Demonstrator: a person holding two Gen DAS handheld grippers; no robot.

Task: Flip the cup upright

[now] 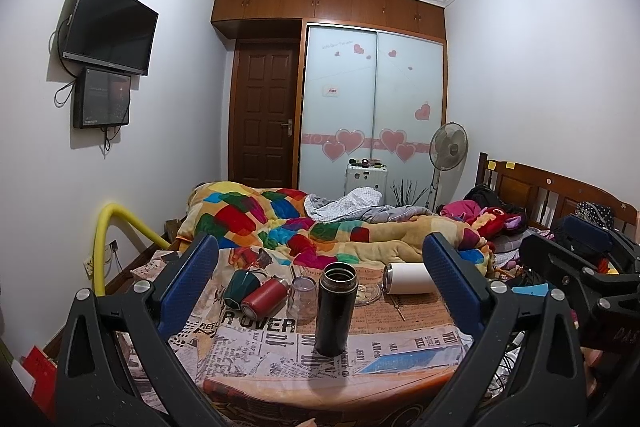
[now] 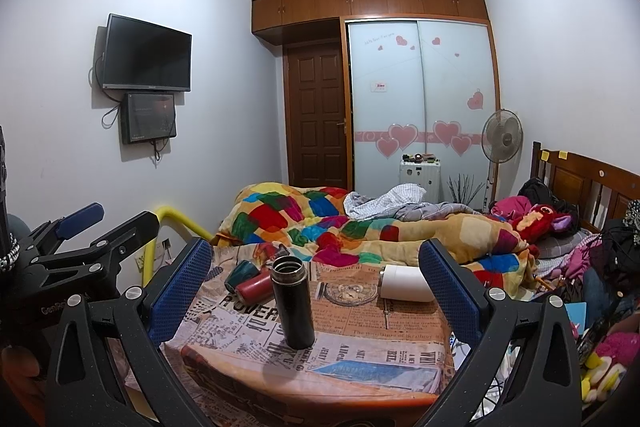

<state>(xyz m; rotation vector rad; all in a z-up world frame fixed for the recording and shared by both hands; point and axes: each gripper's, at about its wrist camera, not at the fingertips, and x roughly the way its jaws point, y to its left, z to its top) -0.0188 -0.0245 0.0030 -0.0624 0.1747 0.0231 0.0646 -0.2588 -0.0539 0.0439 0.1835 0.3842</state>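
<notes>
A black flask (image 1: 335, 309) (image 2: 293, 301) stands upright, mouth open, on the newspaper-print table (image 1: 400, 343) (image 2: 380, 331). Behind it lie a white cup (image 1: 408, 278) (image 2: 404, 283), a red flask (image 1: 264, 297) (image 2: 253, 286) and a green cup (image 1: 237, 286) (image 2: 240, 271), all on their sides. A clear glass (image 1: 303, 298) stands upside down. My left gripper (image 1: 320, 291) and right gripper (image 2: 316, 287) are open and empty, held back from the table's near edge.
A flat glass dish (image 1: 366, 294) (image 2: 350, 293) lies mid-table. A bed with a patchwork quilt (image 1: 320, 223) (image 2: 360, 227) lies beyond the table. A yellow rail (image 1: 104, 247) is at the left. Clothes are piled at the right (image 2: 580, 251).
</notes>
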